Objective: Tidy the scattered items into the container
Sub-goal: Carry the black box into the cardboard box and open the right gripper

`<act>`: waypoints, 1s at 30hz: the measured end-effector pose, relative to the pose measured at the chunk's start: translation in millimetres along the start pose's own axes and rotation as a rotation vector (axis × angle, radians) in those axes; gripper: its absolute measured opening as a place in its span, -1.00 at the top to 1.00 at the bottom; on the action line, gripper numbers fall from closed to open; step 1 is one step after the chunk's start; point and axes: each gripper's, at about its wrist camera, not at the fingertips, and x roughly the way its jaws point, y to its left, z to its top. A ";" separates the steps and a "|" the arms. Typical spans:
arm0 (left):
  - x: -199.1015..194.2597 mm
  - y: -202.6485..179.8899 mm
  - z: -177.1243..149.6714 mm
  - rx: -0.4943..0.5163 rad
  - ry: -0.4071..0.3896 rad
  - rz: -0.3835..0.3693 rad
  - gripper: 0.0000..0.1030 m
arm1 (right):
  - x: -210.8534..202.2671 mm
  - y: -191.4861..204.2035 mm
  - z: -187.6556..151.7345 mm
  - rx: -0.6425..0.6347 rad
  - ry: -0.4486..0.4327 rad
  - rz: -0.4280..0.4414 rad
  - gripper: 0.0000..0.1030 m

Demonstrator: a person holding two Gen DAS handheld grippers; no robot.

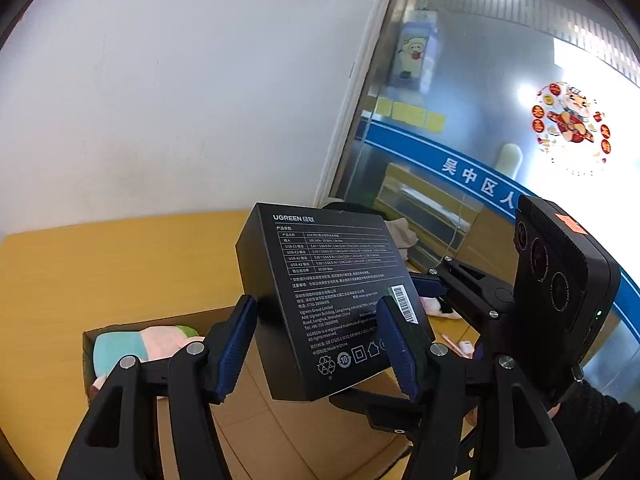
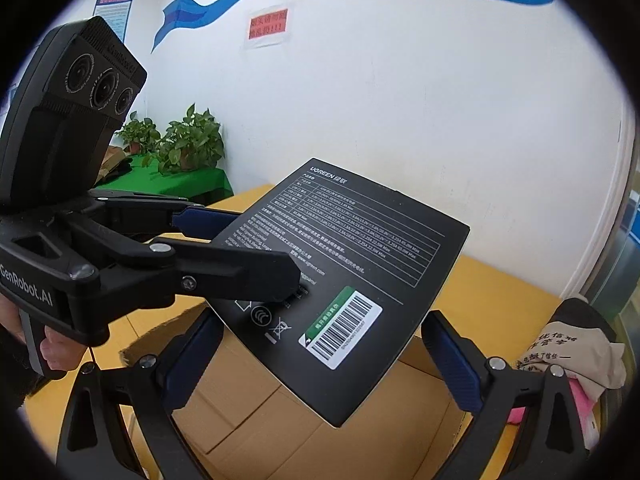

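Note:
A black UGREEN box (image 1: 328,300) with white print is held in the air above an open cardboard box (image 1: 280,432). My left gripper (image 1: 320,344) is shut on the black box, one blue pad on each side. In the right wrist view the same black box (image 2: 340,280) hangs over the cardboard box (image 2: 320,440), with the left gripper (image 2: 256,240) clamped on its left edge. My right gripper (image 2: 320,360) is open; its fingers stand wide on either side below the black box and do not touch it. A pastel plush item (image 1: 132,346) lies in the cardboard box.
The cardboard box sits on a yellow wooden table (image 1: 100,264) against a white wall. A beige cloth bag and pink items (image 2: 576,360) lie at the table's right. Potted plants (image 2: 188,144) stand on a green-covered table at the back left. A glass partition (image 1: 480,140) is to the right.

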 end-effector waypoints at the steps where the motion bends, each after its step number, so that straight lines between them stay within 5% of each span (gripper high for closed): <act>1: 9.9 4.4 -0.6 -0.007 0.010 0.004 -0.27 | 8.6 -6.0 -2.3 0.005 0.010 0.004 -0.93; 19: 178.8 85.7 -78.9 -0.202 0.262 0.006 -0.27 | 159.3 -61.2 -102.0 0.151 0.283 0.105 -0.93; 30: 227.0 100.0 -112.9 -0.254 0.428 0.134 -0.17 | 212.9 -69.8 -139.7 0.190 0.455 0.100 -0.93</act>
